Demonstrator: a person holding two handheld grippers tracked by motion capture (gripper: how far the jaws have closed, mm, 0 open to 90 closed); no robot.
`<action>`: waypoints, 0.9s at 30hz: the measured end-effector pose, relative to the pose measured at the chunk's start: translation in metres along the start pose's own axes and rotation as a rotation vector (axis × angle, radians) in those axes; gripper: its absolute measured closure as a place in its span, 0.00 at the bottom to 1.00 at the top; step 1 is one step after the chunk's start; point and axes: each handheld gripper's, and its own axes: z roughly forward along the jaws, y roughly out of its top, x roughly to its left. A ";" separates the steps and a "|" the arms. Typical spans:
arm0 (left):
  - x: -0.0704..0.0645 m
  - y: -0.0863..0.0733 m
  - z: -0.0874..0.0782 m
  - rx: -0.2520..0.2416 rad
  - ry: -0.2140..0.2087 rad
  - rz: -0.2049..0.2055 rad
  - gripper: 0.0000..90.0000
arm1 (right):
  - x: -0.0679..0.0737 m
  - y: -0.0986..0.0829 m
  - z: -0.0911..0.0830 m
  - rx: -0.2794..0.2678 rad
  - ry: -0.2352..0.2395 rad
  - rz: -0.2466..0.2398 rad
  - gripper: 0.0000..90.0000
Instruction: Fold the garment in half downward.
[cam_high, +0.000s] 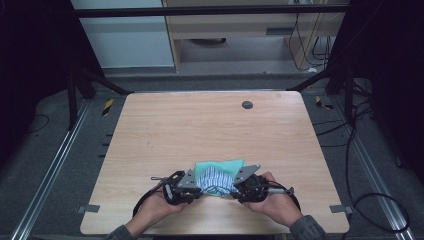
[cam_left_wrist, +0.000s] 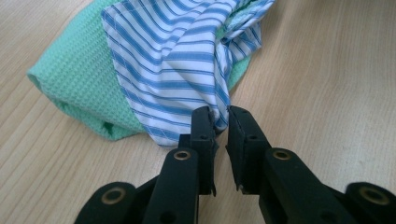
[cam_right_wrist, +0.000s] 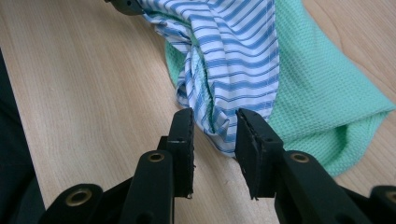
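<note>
Near the front edge of the tabletop (cam_high: 150, 130), about midway along it: a small heap of two cloths, a striped cloth (cam_high: 216, 179) lying on a green cloth (cam_high: 220, 165). At the heap's left side, left tool (cam_high: 198, 191), held in the left hand (cam_high: 155, 206); in the left gripper view (cam_left_wrist: 222, 122) jaws nearly together, pinching a bunched fold of the striped cloth (cam_left_wrist: 177, 65), the fabric drawn into pleats that run down into the narrow gap. Green cloth (cam_left_wrist: 74, 79) beneath and to one side there, waffle-textured, folded over with a rounded edge, flat on the wood. At the heap's right side, right tool (cam_high: 235, 192) in the right hand (cam_high: 277, 202); in the right gripper view (cam_right_wrist: 215, 128) jaws set apart, straddling the hanging lower fold of the striped cloth (cam_right_wrist: 233, 65) but not pressed on it, bare gap visible either side. Green cloth (cam_right_wrist: 322, 98) behind, spread toward the far edge. Handling, as a judgement: both pieces light, soft and limp, no stiffness to hold a shape, likely to sag and slide off the waffle weave rather than drag it. Thin striped fabric prone to slipping from a shallow bite; best taken deep on a hemmed corner or a doubled fold, one at each end, so that lifting opens it flat. Nothing fragile; main risk catching the green layer by mistake.
</note>
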 end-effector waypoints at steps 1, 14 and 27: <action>0.001 -0.001 -0.002 0.000 0.013 -0.006 0.85 | -0.001 -0.001 -0.001 0.002 -0.005 0.006 0.69; 0.041 -0.016 -0.028 -0.025 0.190 -0.204 0.14 | -0.039 -0.020 -0.013 -0.078 -0.211 0.212 0.12; 0.104 -0.068 -0.047 0.010 0.328 -0.408 0.10 | -0.089 -0.049 -0.011 -0.092 -0.346 0.428 0.09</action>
